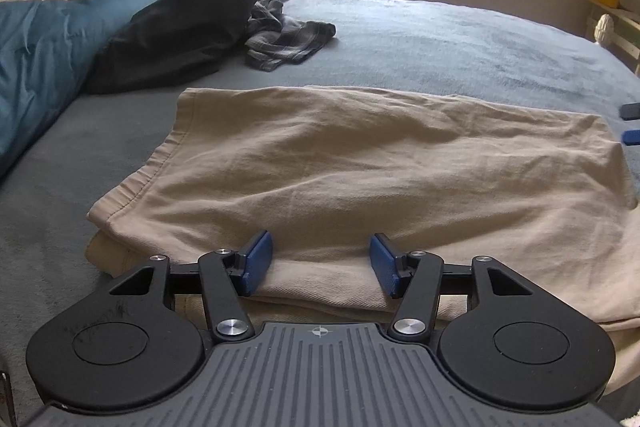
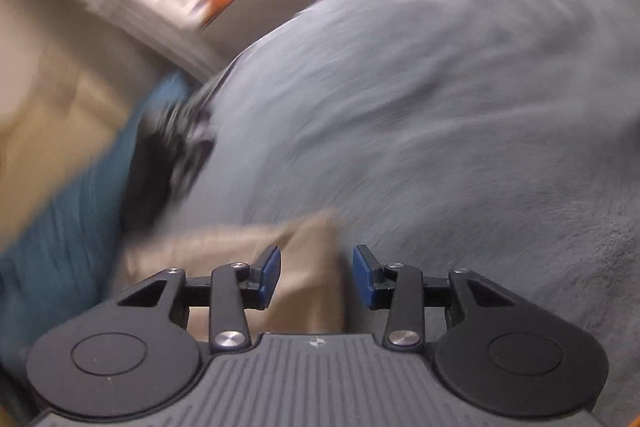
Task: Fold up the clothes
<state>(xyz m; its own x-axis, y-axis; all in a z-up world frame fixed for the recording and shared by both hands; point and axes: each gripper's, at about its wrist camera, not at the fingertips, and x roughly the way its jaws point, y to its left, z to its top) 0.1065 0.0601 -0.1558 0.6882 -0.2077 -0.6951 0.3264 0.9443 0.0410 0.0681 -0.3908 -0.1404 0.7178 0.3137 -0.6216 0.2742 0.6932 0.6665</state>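
The folded tan garment (image 1: 360,179), soft and limp, wanted pinching at its layered near hem, where the left tool (image 1: 321,265) hung spread, as did the right tool (image 2: 316,277).

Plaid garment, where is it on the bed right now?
In the left wrist view the plaid garment lies crumpled on the grey bedspread, upper left of centre, against the dark pillow and beyond the tan trousers.
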